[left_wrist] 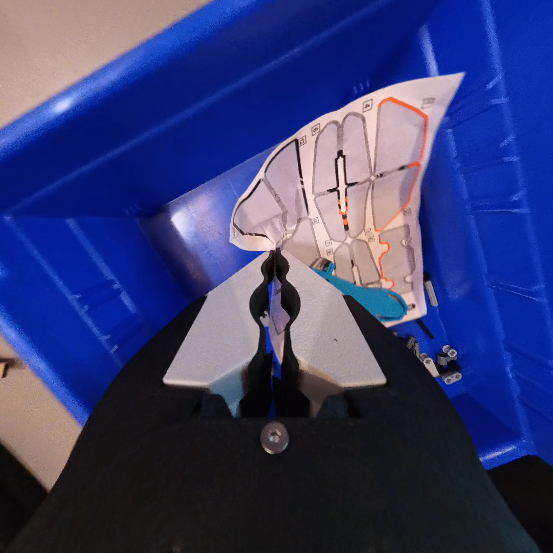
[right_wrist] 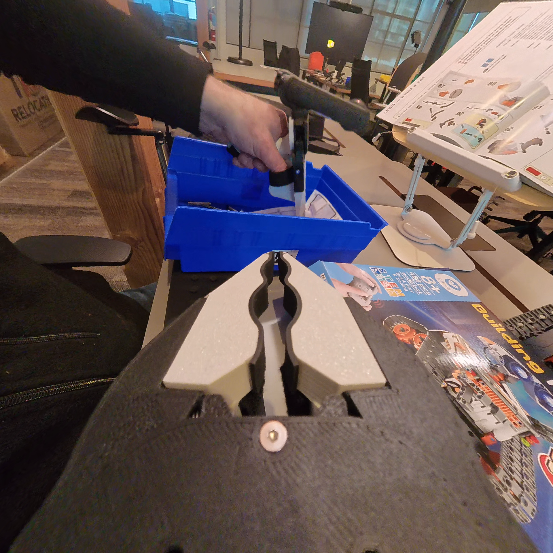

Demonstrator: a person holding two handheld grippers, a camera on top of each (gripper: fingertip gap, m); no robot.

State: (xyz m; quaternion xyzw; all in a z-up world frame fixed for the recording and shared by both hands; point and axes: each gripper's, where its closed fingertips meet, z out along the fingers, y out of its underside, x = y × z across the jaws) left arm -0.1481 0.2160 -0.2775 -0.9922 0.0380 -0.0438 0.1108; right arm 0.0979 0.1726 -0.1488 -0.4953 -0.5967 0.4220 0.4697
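Note:
My left gripper [left_wrist: 275,251] is shut on the lower left edge of a white sticker sheet [left_wrist: 359,179] printed with grey shapes and orange and black outlines. It holds the sheet up inside a blue plastic bin [left_wrist: 209,104]. A teal plastic tool [left_wrist: 386,302] lies under the sheet, and small grey parts [left_wrist: 446,365] lie on the bin floor at the right. In the right wrist view a hand [right_wrist: 248,131] holds the left gripper [right_wrist: 299,206] pointing down into the bin [right_wrist: 254,239], at the sheet [right_wrist: 321,206]. My right gripper [right_wrist: 276,257] is shut and empty, just in front of the bin's near wall.
A colourful building-set box [right_wrist: 449,344] lies flat on the table to the right of my right gripper. An open instruction booklet [right_wrist: 478,89] rests on a white stand [right_wrist: 434,239] behind it. A wooden post [right_wrist: 119,179] and a chair armrest [right_wrist: 74,248] are at the left. The gap from one gripper's tips to the other's is roughly 30 cm.

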